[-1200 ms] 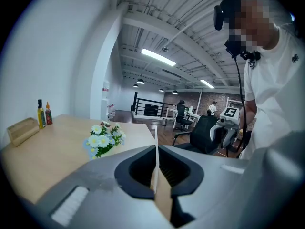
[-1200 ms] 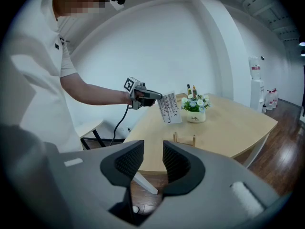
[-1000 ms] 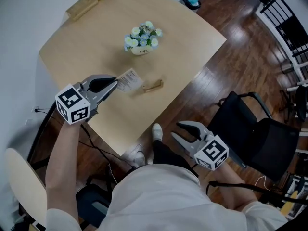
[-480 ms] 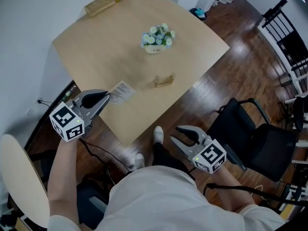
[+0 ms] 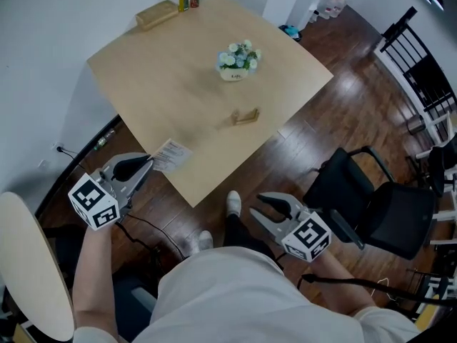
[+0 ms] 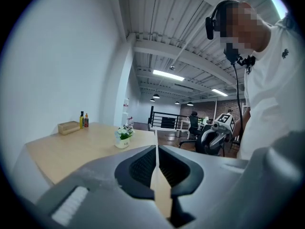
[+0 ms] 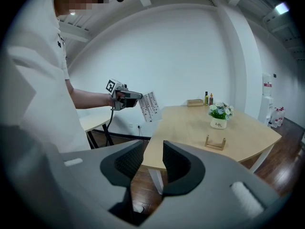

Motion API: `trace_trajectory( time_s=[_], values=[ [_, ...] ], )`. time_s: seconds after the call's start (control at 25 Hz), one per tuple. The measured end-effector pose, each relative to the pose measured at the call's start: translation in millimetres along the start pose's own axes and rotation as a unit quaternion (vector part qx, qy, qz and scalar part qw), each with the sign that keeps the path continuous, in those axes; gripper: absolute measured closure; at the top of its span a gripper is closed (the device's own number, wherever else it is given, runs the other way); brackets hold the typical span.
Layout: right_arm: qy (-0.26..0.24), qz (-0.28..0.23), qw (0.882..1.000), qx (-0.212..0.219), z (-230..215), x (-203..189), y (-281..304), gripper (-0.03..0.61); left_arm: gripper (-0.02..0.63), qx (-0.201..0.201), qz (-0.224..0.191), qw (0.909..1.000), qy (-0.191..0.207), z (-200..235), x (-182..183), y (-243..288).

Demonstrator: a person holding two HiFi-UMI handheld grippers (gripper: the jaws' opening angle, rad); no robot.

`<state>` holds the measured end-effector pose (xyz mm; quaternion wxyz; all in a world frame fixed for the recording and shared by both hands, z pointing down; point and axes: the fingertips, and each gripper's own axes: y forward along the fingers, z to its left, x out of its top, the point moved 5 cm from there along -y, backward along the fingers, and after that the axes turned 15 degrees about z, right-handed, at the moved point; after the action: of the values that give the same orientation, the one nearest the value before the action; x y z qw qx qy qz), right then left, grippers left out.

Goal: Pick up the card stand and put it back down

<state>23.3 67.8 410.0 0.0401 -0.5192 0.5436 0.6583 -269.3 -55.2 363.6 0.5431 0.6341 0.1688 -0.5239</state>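
the table [image 5: 161,77] was the big thing, pale wood, and both tools were off it on my side, over the floor. my right gripper [image 5: 258,207] hung low past the table's near corner, tongs parted to a moderate gap with nothing between them. my left gripper [image 5: 148,165] sat just off the table's left edge, tongs nipped together on a printed card [image 5: 172,153], seen edge-on in the left gripper view. the card stand [image 5: 245,116] was on the table towards its right edge, between the flower pot [image 5: 238,60] and the near corner, empty and well apart from both grippers. i judged it light, stiff wood, not fragile but likely to skid or tip if nudged, so best pinched across the thin base bar at mid-length, or on one end upright. it stood upright, posts up, long axis running left to right in the head view with the right end slightly further away, broad face turned towards the right gripper view [image 7: 215,142].
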Motion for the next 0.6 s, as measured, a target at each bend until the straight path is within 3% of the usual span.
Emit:
trace_trajectory(
  time_s=[0.6],
  values=[
    [-0.010,-0.010,1.000,-0.013,39,3,-2,0.448,0.597,-0.005,-0.022,0.9997,-0.004,-27,-21,-42]
  ],
)
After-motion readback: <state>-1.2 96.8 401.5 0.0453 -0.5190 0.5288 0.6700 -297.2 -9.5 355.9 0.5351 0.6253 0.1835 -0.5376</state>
